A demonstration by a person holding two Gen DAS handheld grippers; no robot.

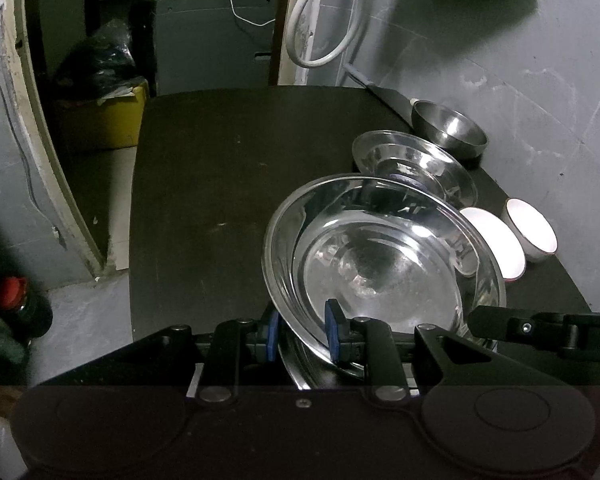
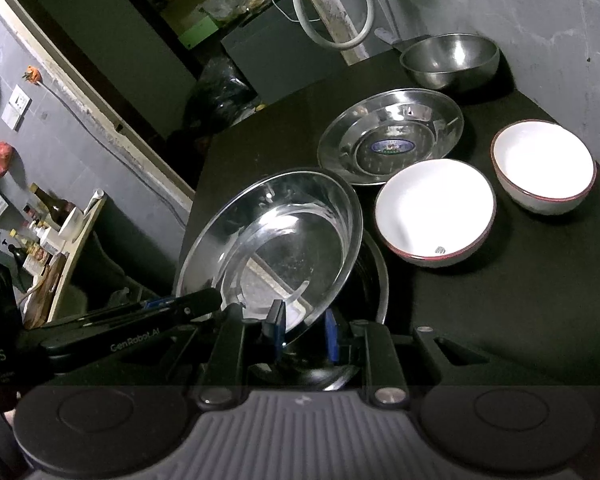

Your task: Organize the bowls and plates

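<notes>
Left gripper (image 1: 302,334): jaws clamped on the tilted steel plate (image 1: 380,264) rim.
Right gripper (image 2: 304,334): jaws pinching the same plate's rim.
Beyond jaws: white bowls (image 2: 434,210), on the desk (image 2: 500,300).

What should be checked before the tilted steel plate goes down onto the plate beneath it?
1. Left gripper holds the tilted plate: ok, the rim sits between its pads.
2. Right gripper holds it: ok, shut on the near rim.
3. Lower plate ready to receive it: ok, it lies directly underneath.
4. Tilted plate level: not ok, its far rim is raised.
5. Gap to the nearest white bowl: cannot tell, the rims look very close.
6. Labelled plate and steel bowl out of the way: ok, both sit farther back.
</notes>
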